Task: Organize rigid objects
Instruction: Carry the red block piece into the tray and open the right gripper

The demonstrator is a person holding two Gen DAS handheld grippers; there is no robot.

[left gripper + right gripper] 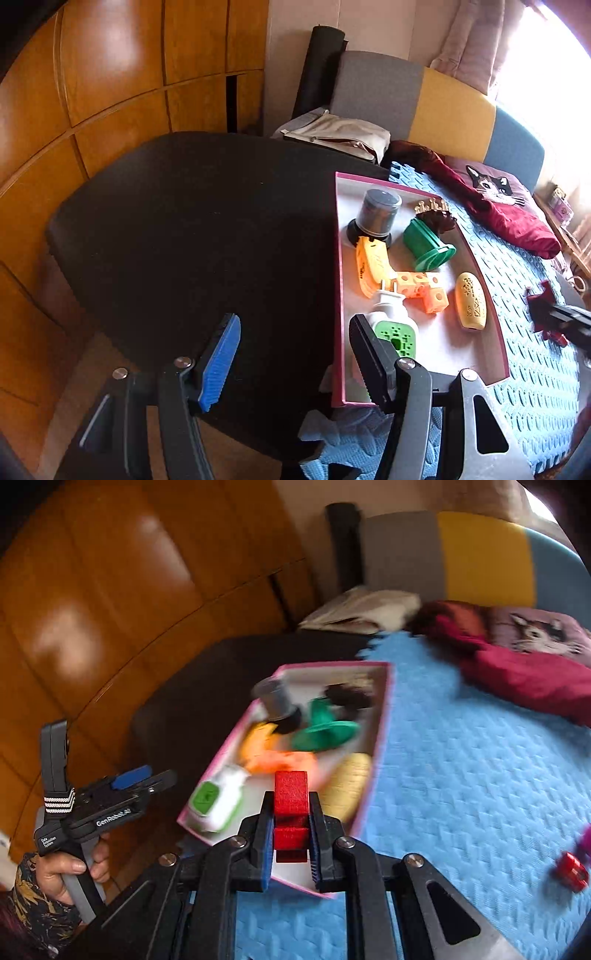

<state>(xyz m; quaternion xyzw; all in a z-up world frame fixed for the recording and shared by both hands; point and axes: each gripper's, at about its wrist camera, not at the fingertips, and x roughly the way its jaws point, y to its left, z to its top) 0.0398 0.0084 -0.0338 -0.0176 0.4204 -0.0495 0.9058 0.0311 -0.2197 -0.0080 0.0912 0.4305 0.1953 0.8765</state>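
A: Right, nearest first. The right gripper is clamping a red block between its blue ribbed pads, and the block is hanging over the near end of the pink-rimmed tray.

B: So it is carrying, not placing yet?

A: I am reading it that way; the picture is smearing, so the hand is travelling. To do this well, I would be slowing down over a bare patch of tray floor, lowering until the block is nearly touching, then letting the pads part. The near corner beside the white and green plug-in looks freest.

B: And the other hand?

A: The left gripper is standing half spread with nothing between its fingers, hovering over the dark table at the tray's near edge. It could be steadying the tray rim if the tray starts sliding on the foam.

B: What is already lying inside?

A: Hard plastic mostly: an orange holed block, a yellow oval shell with cut-out patterning, a green ribbed spool lying tipped, and a smoky clear disc tub standing upright at the far end.

B: Underneath?

A: A blue embossed foam mat, soft and grippy. On it, well to the right, a small red shiny piece is still waiting outside the tray.
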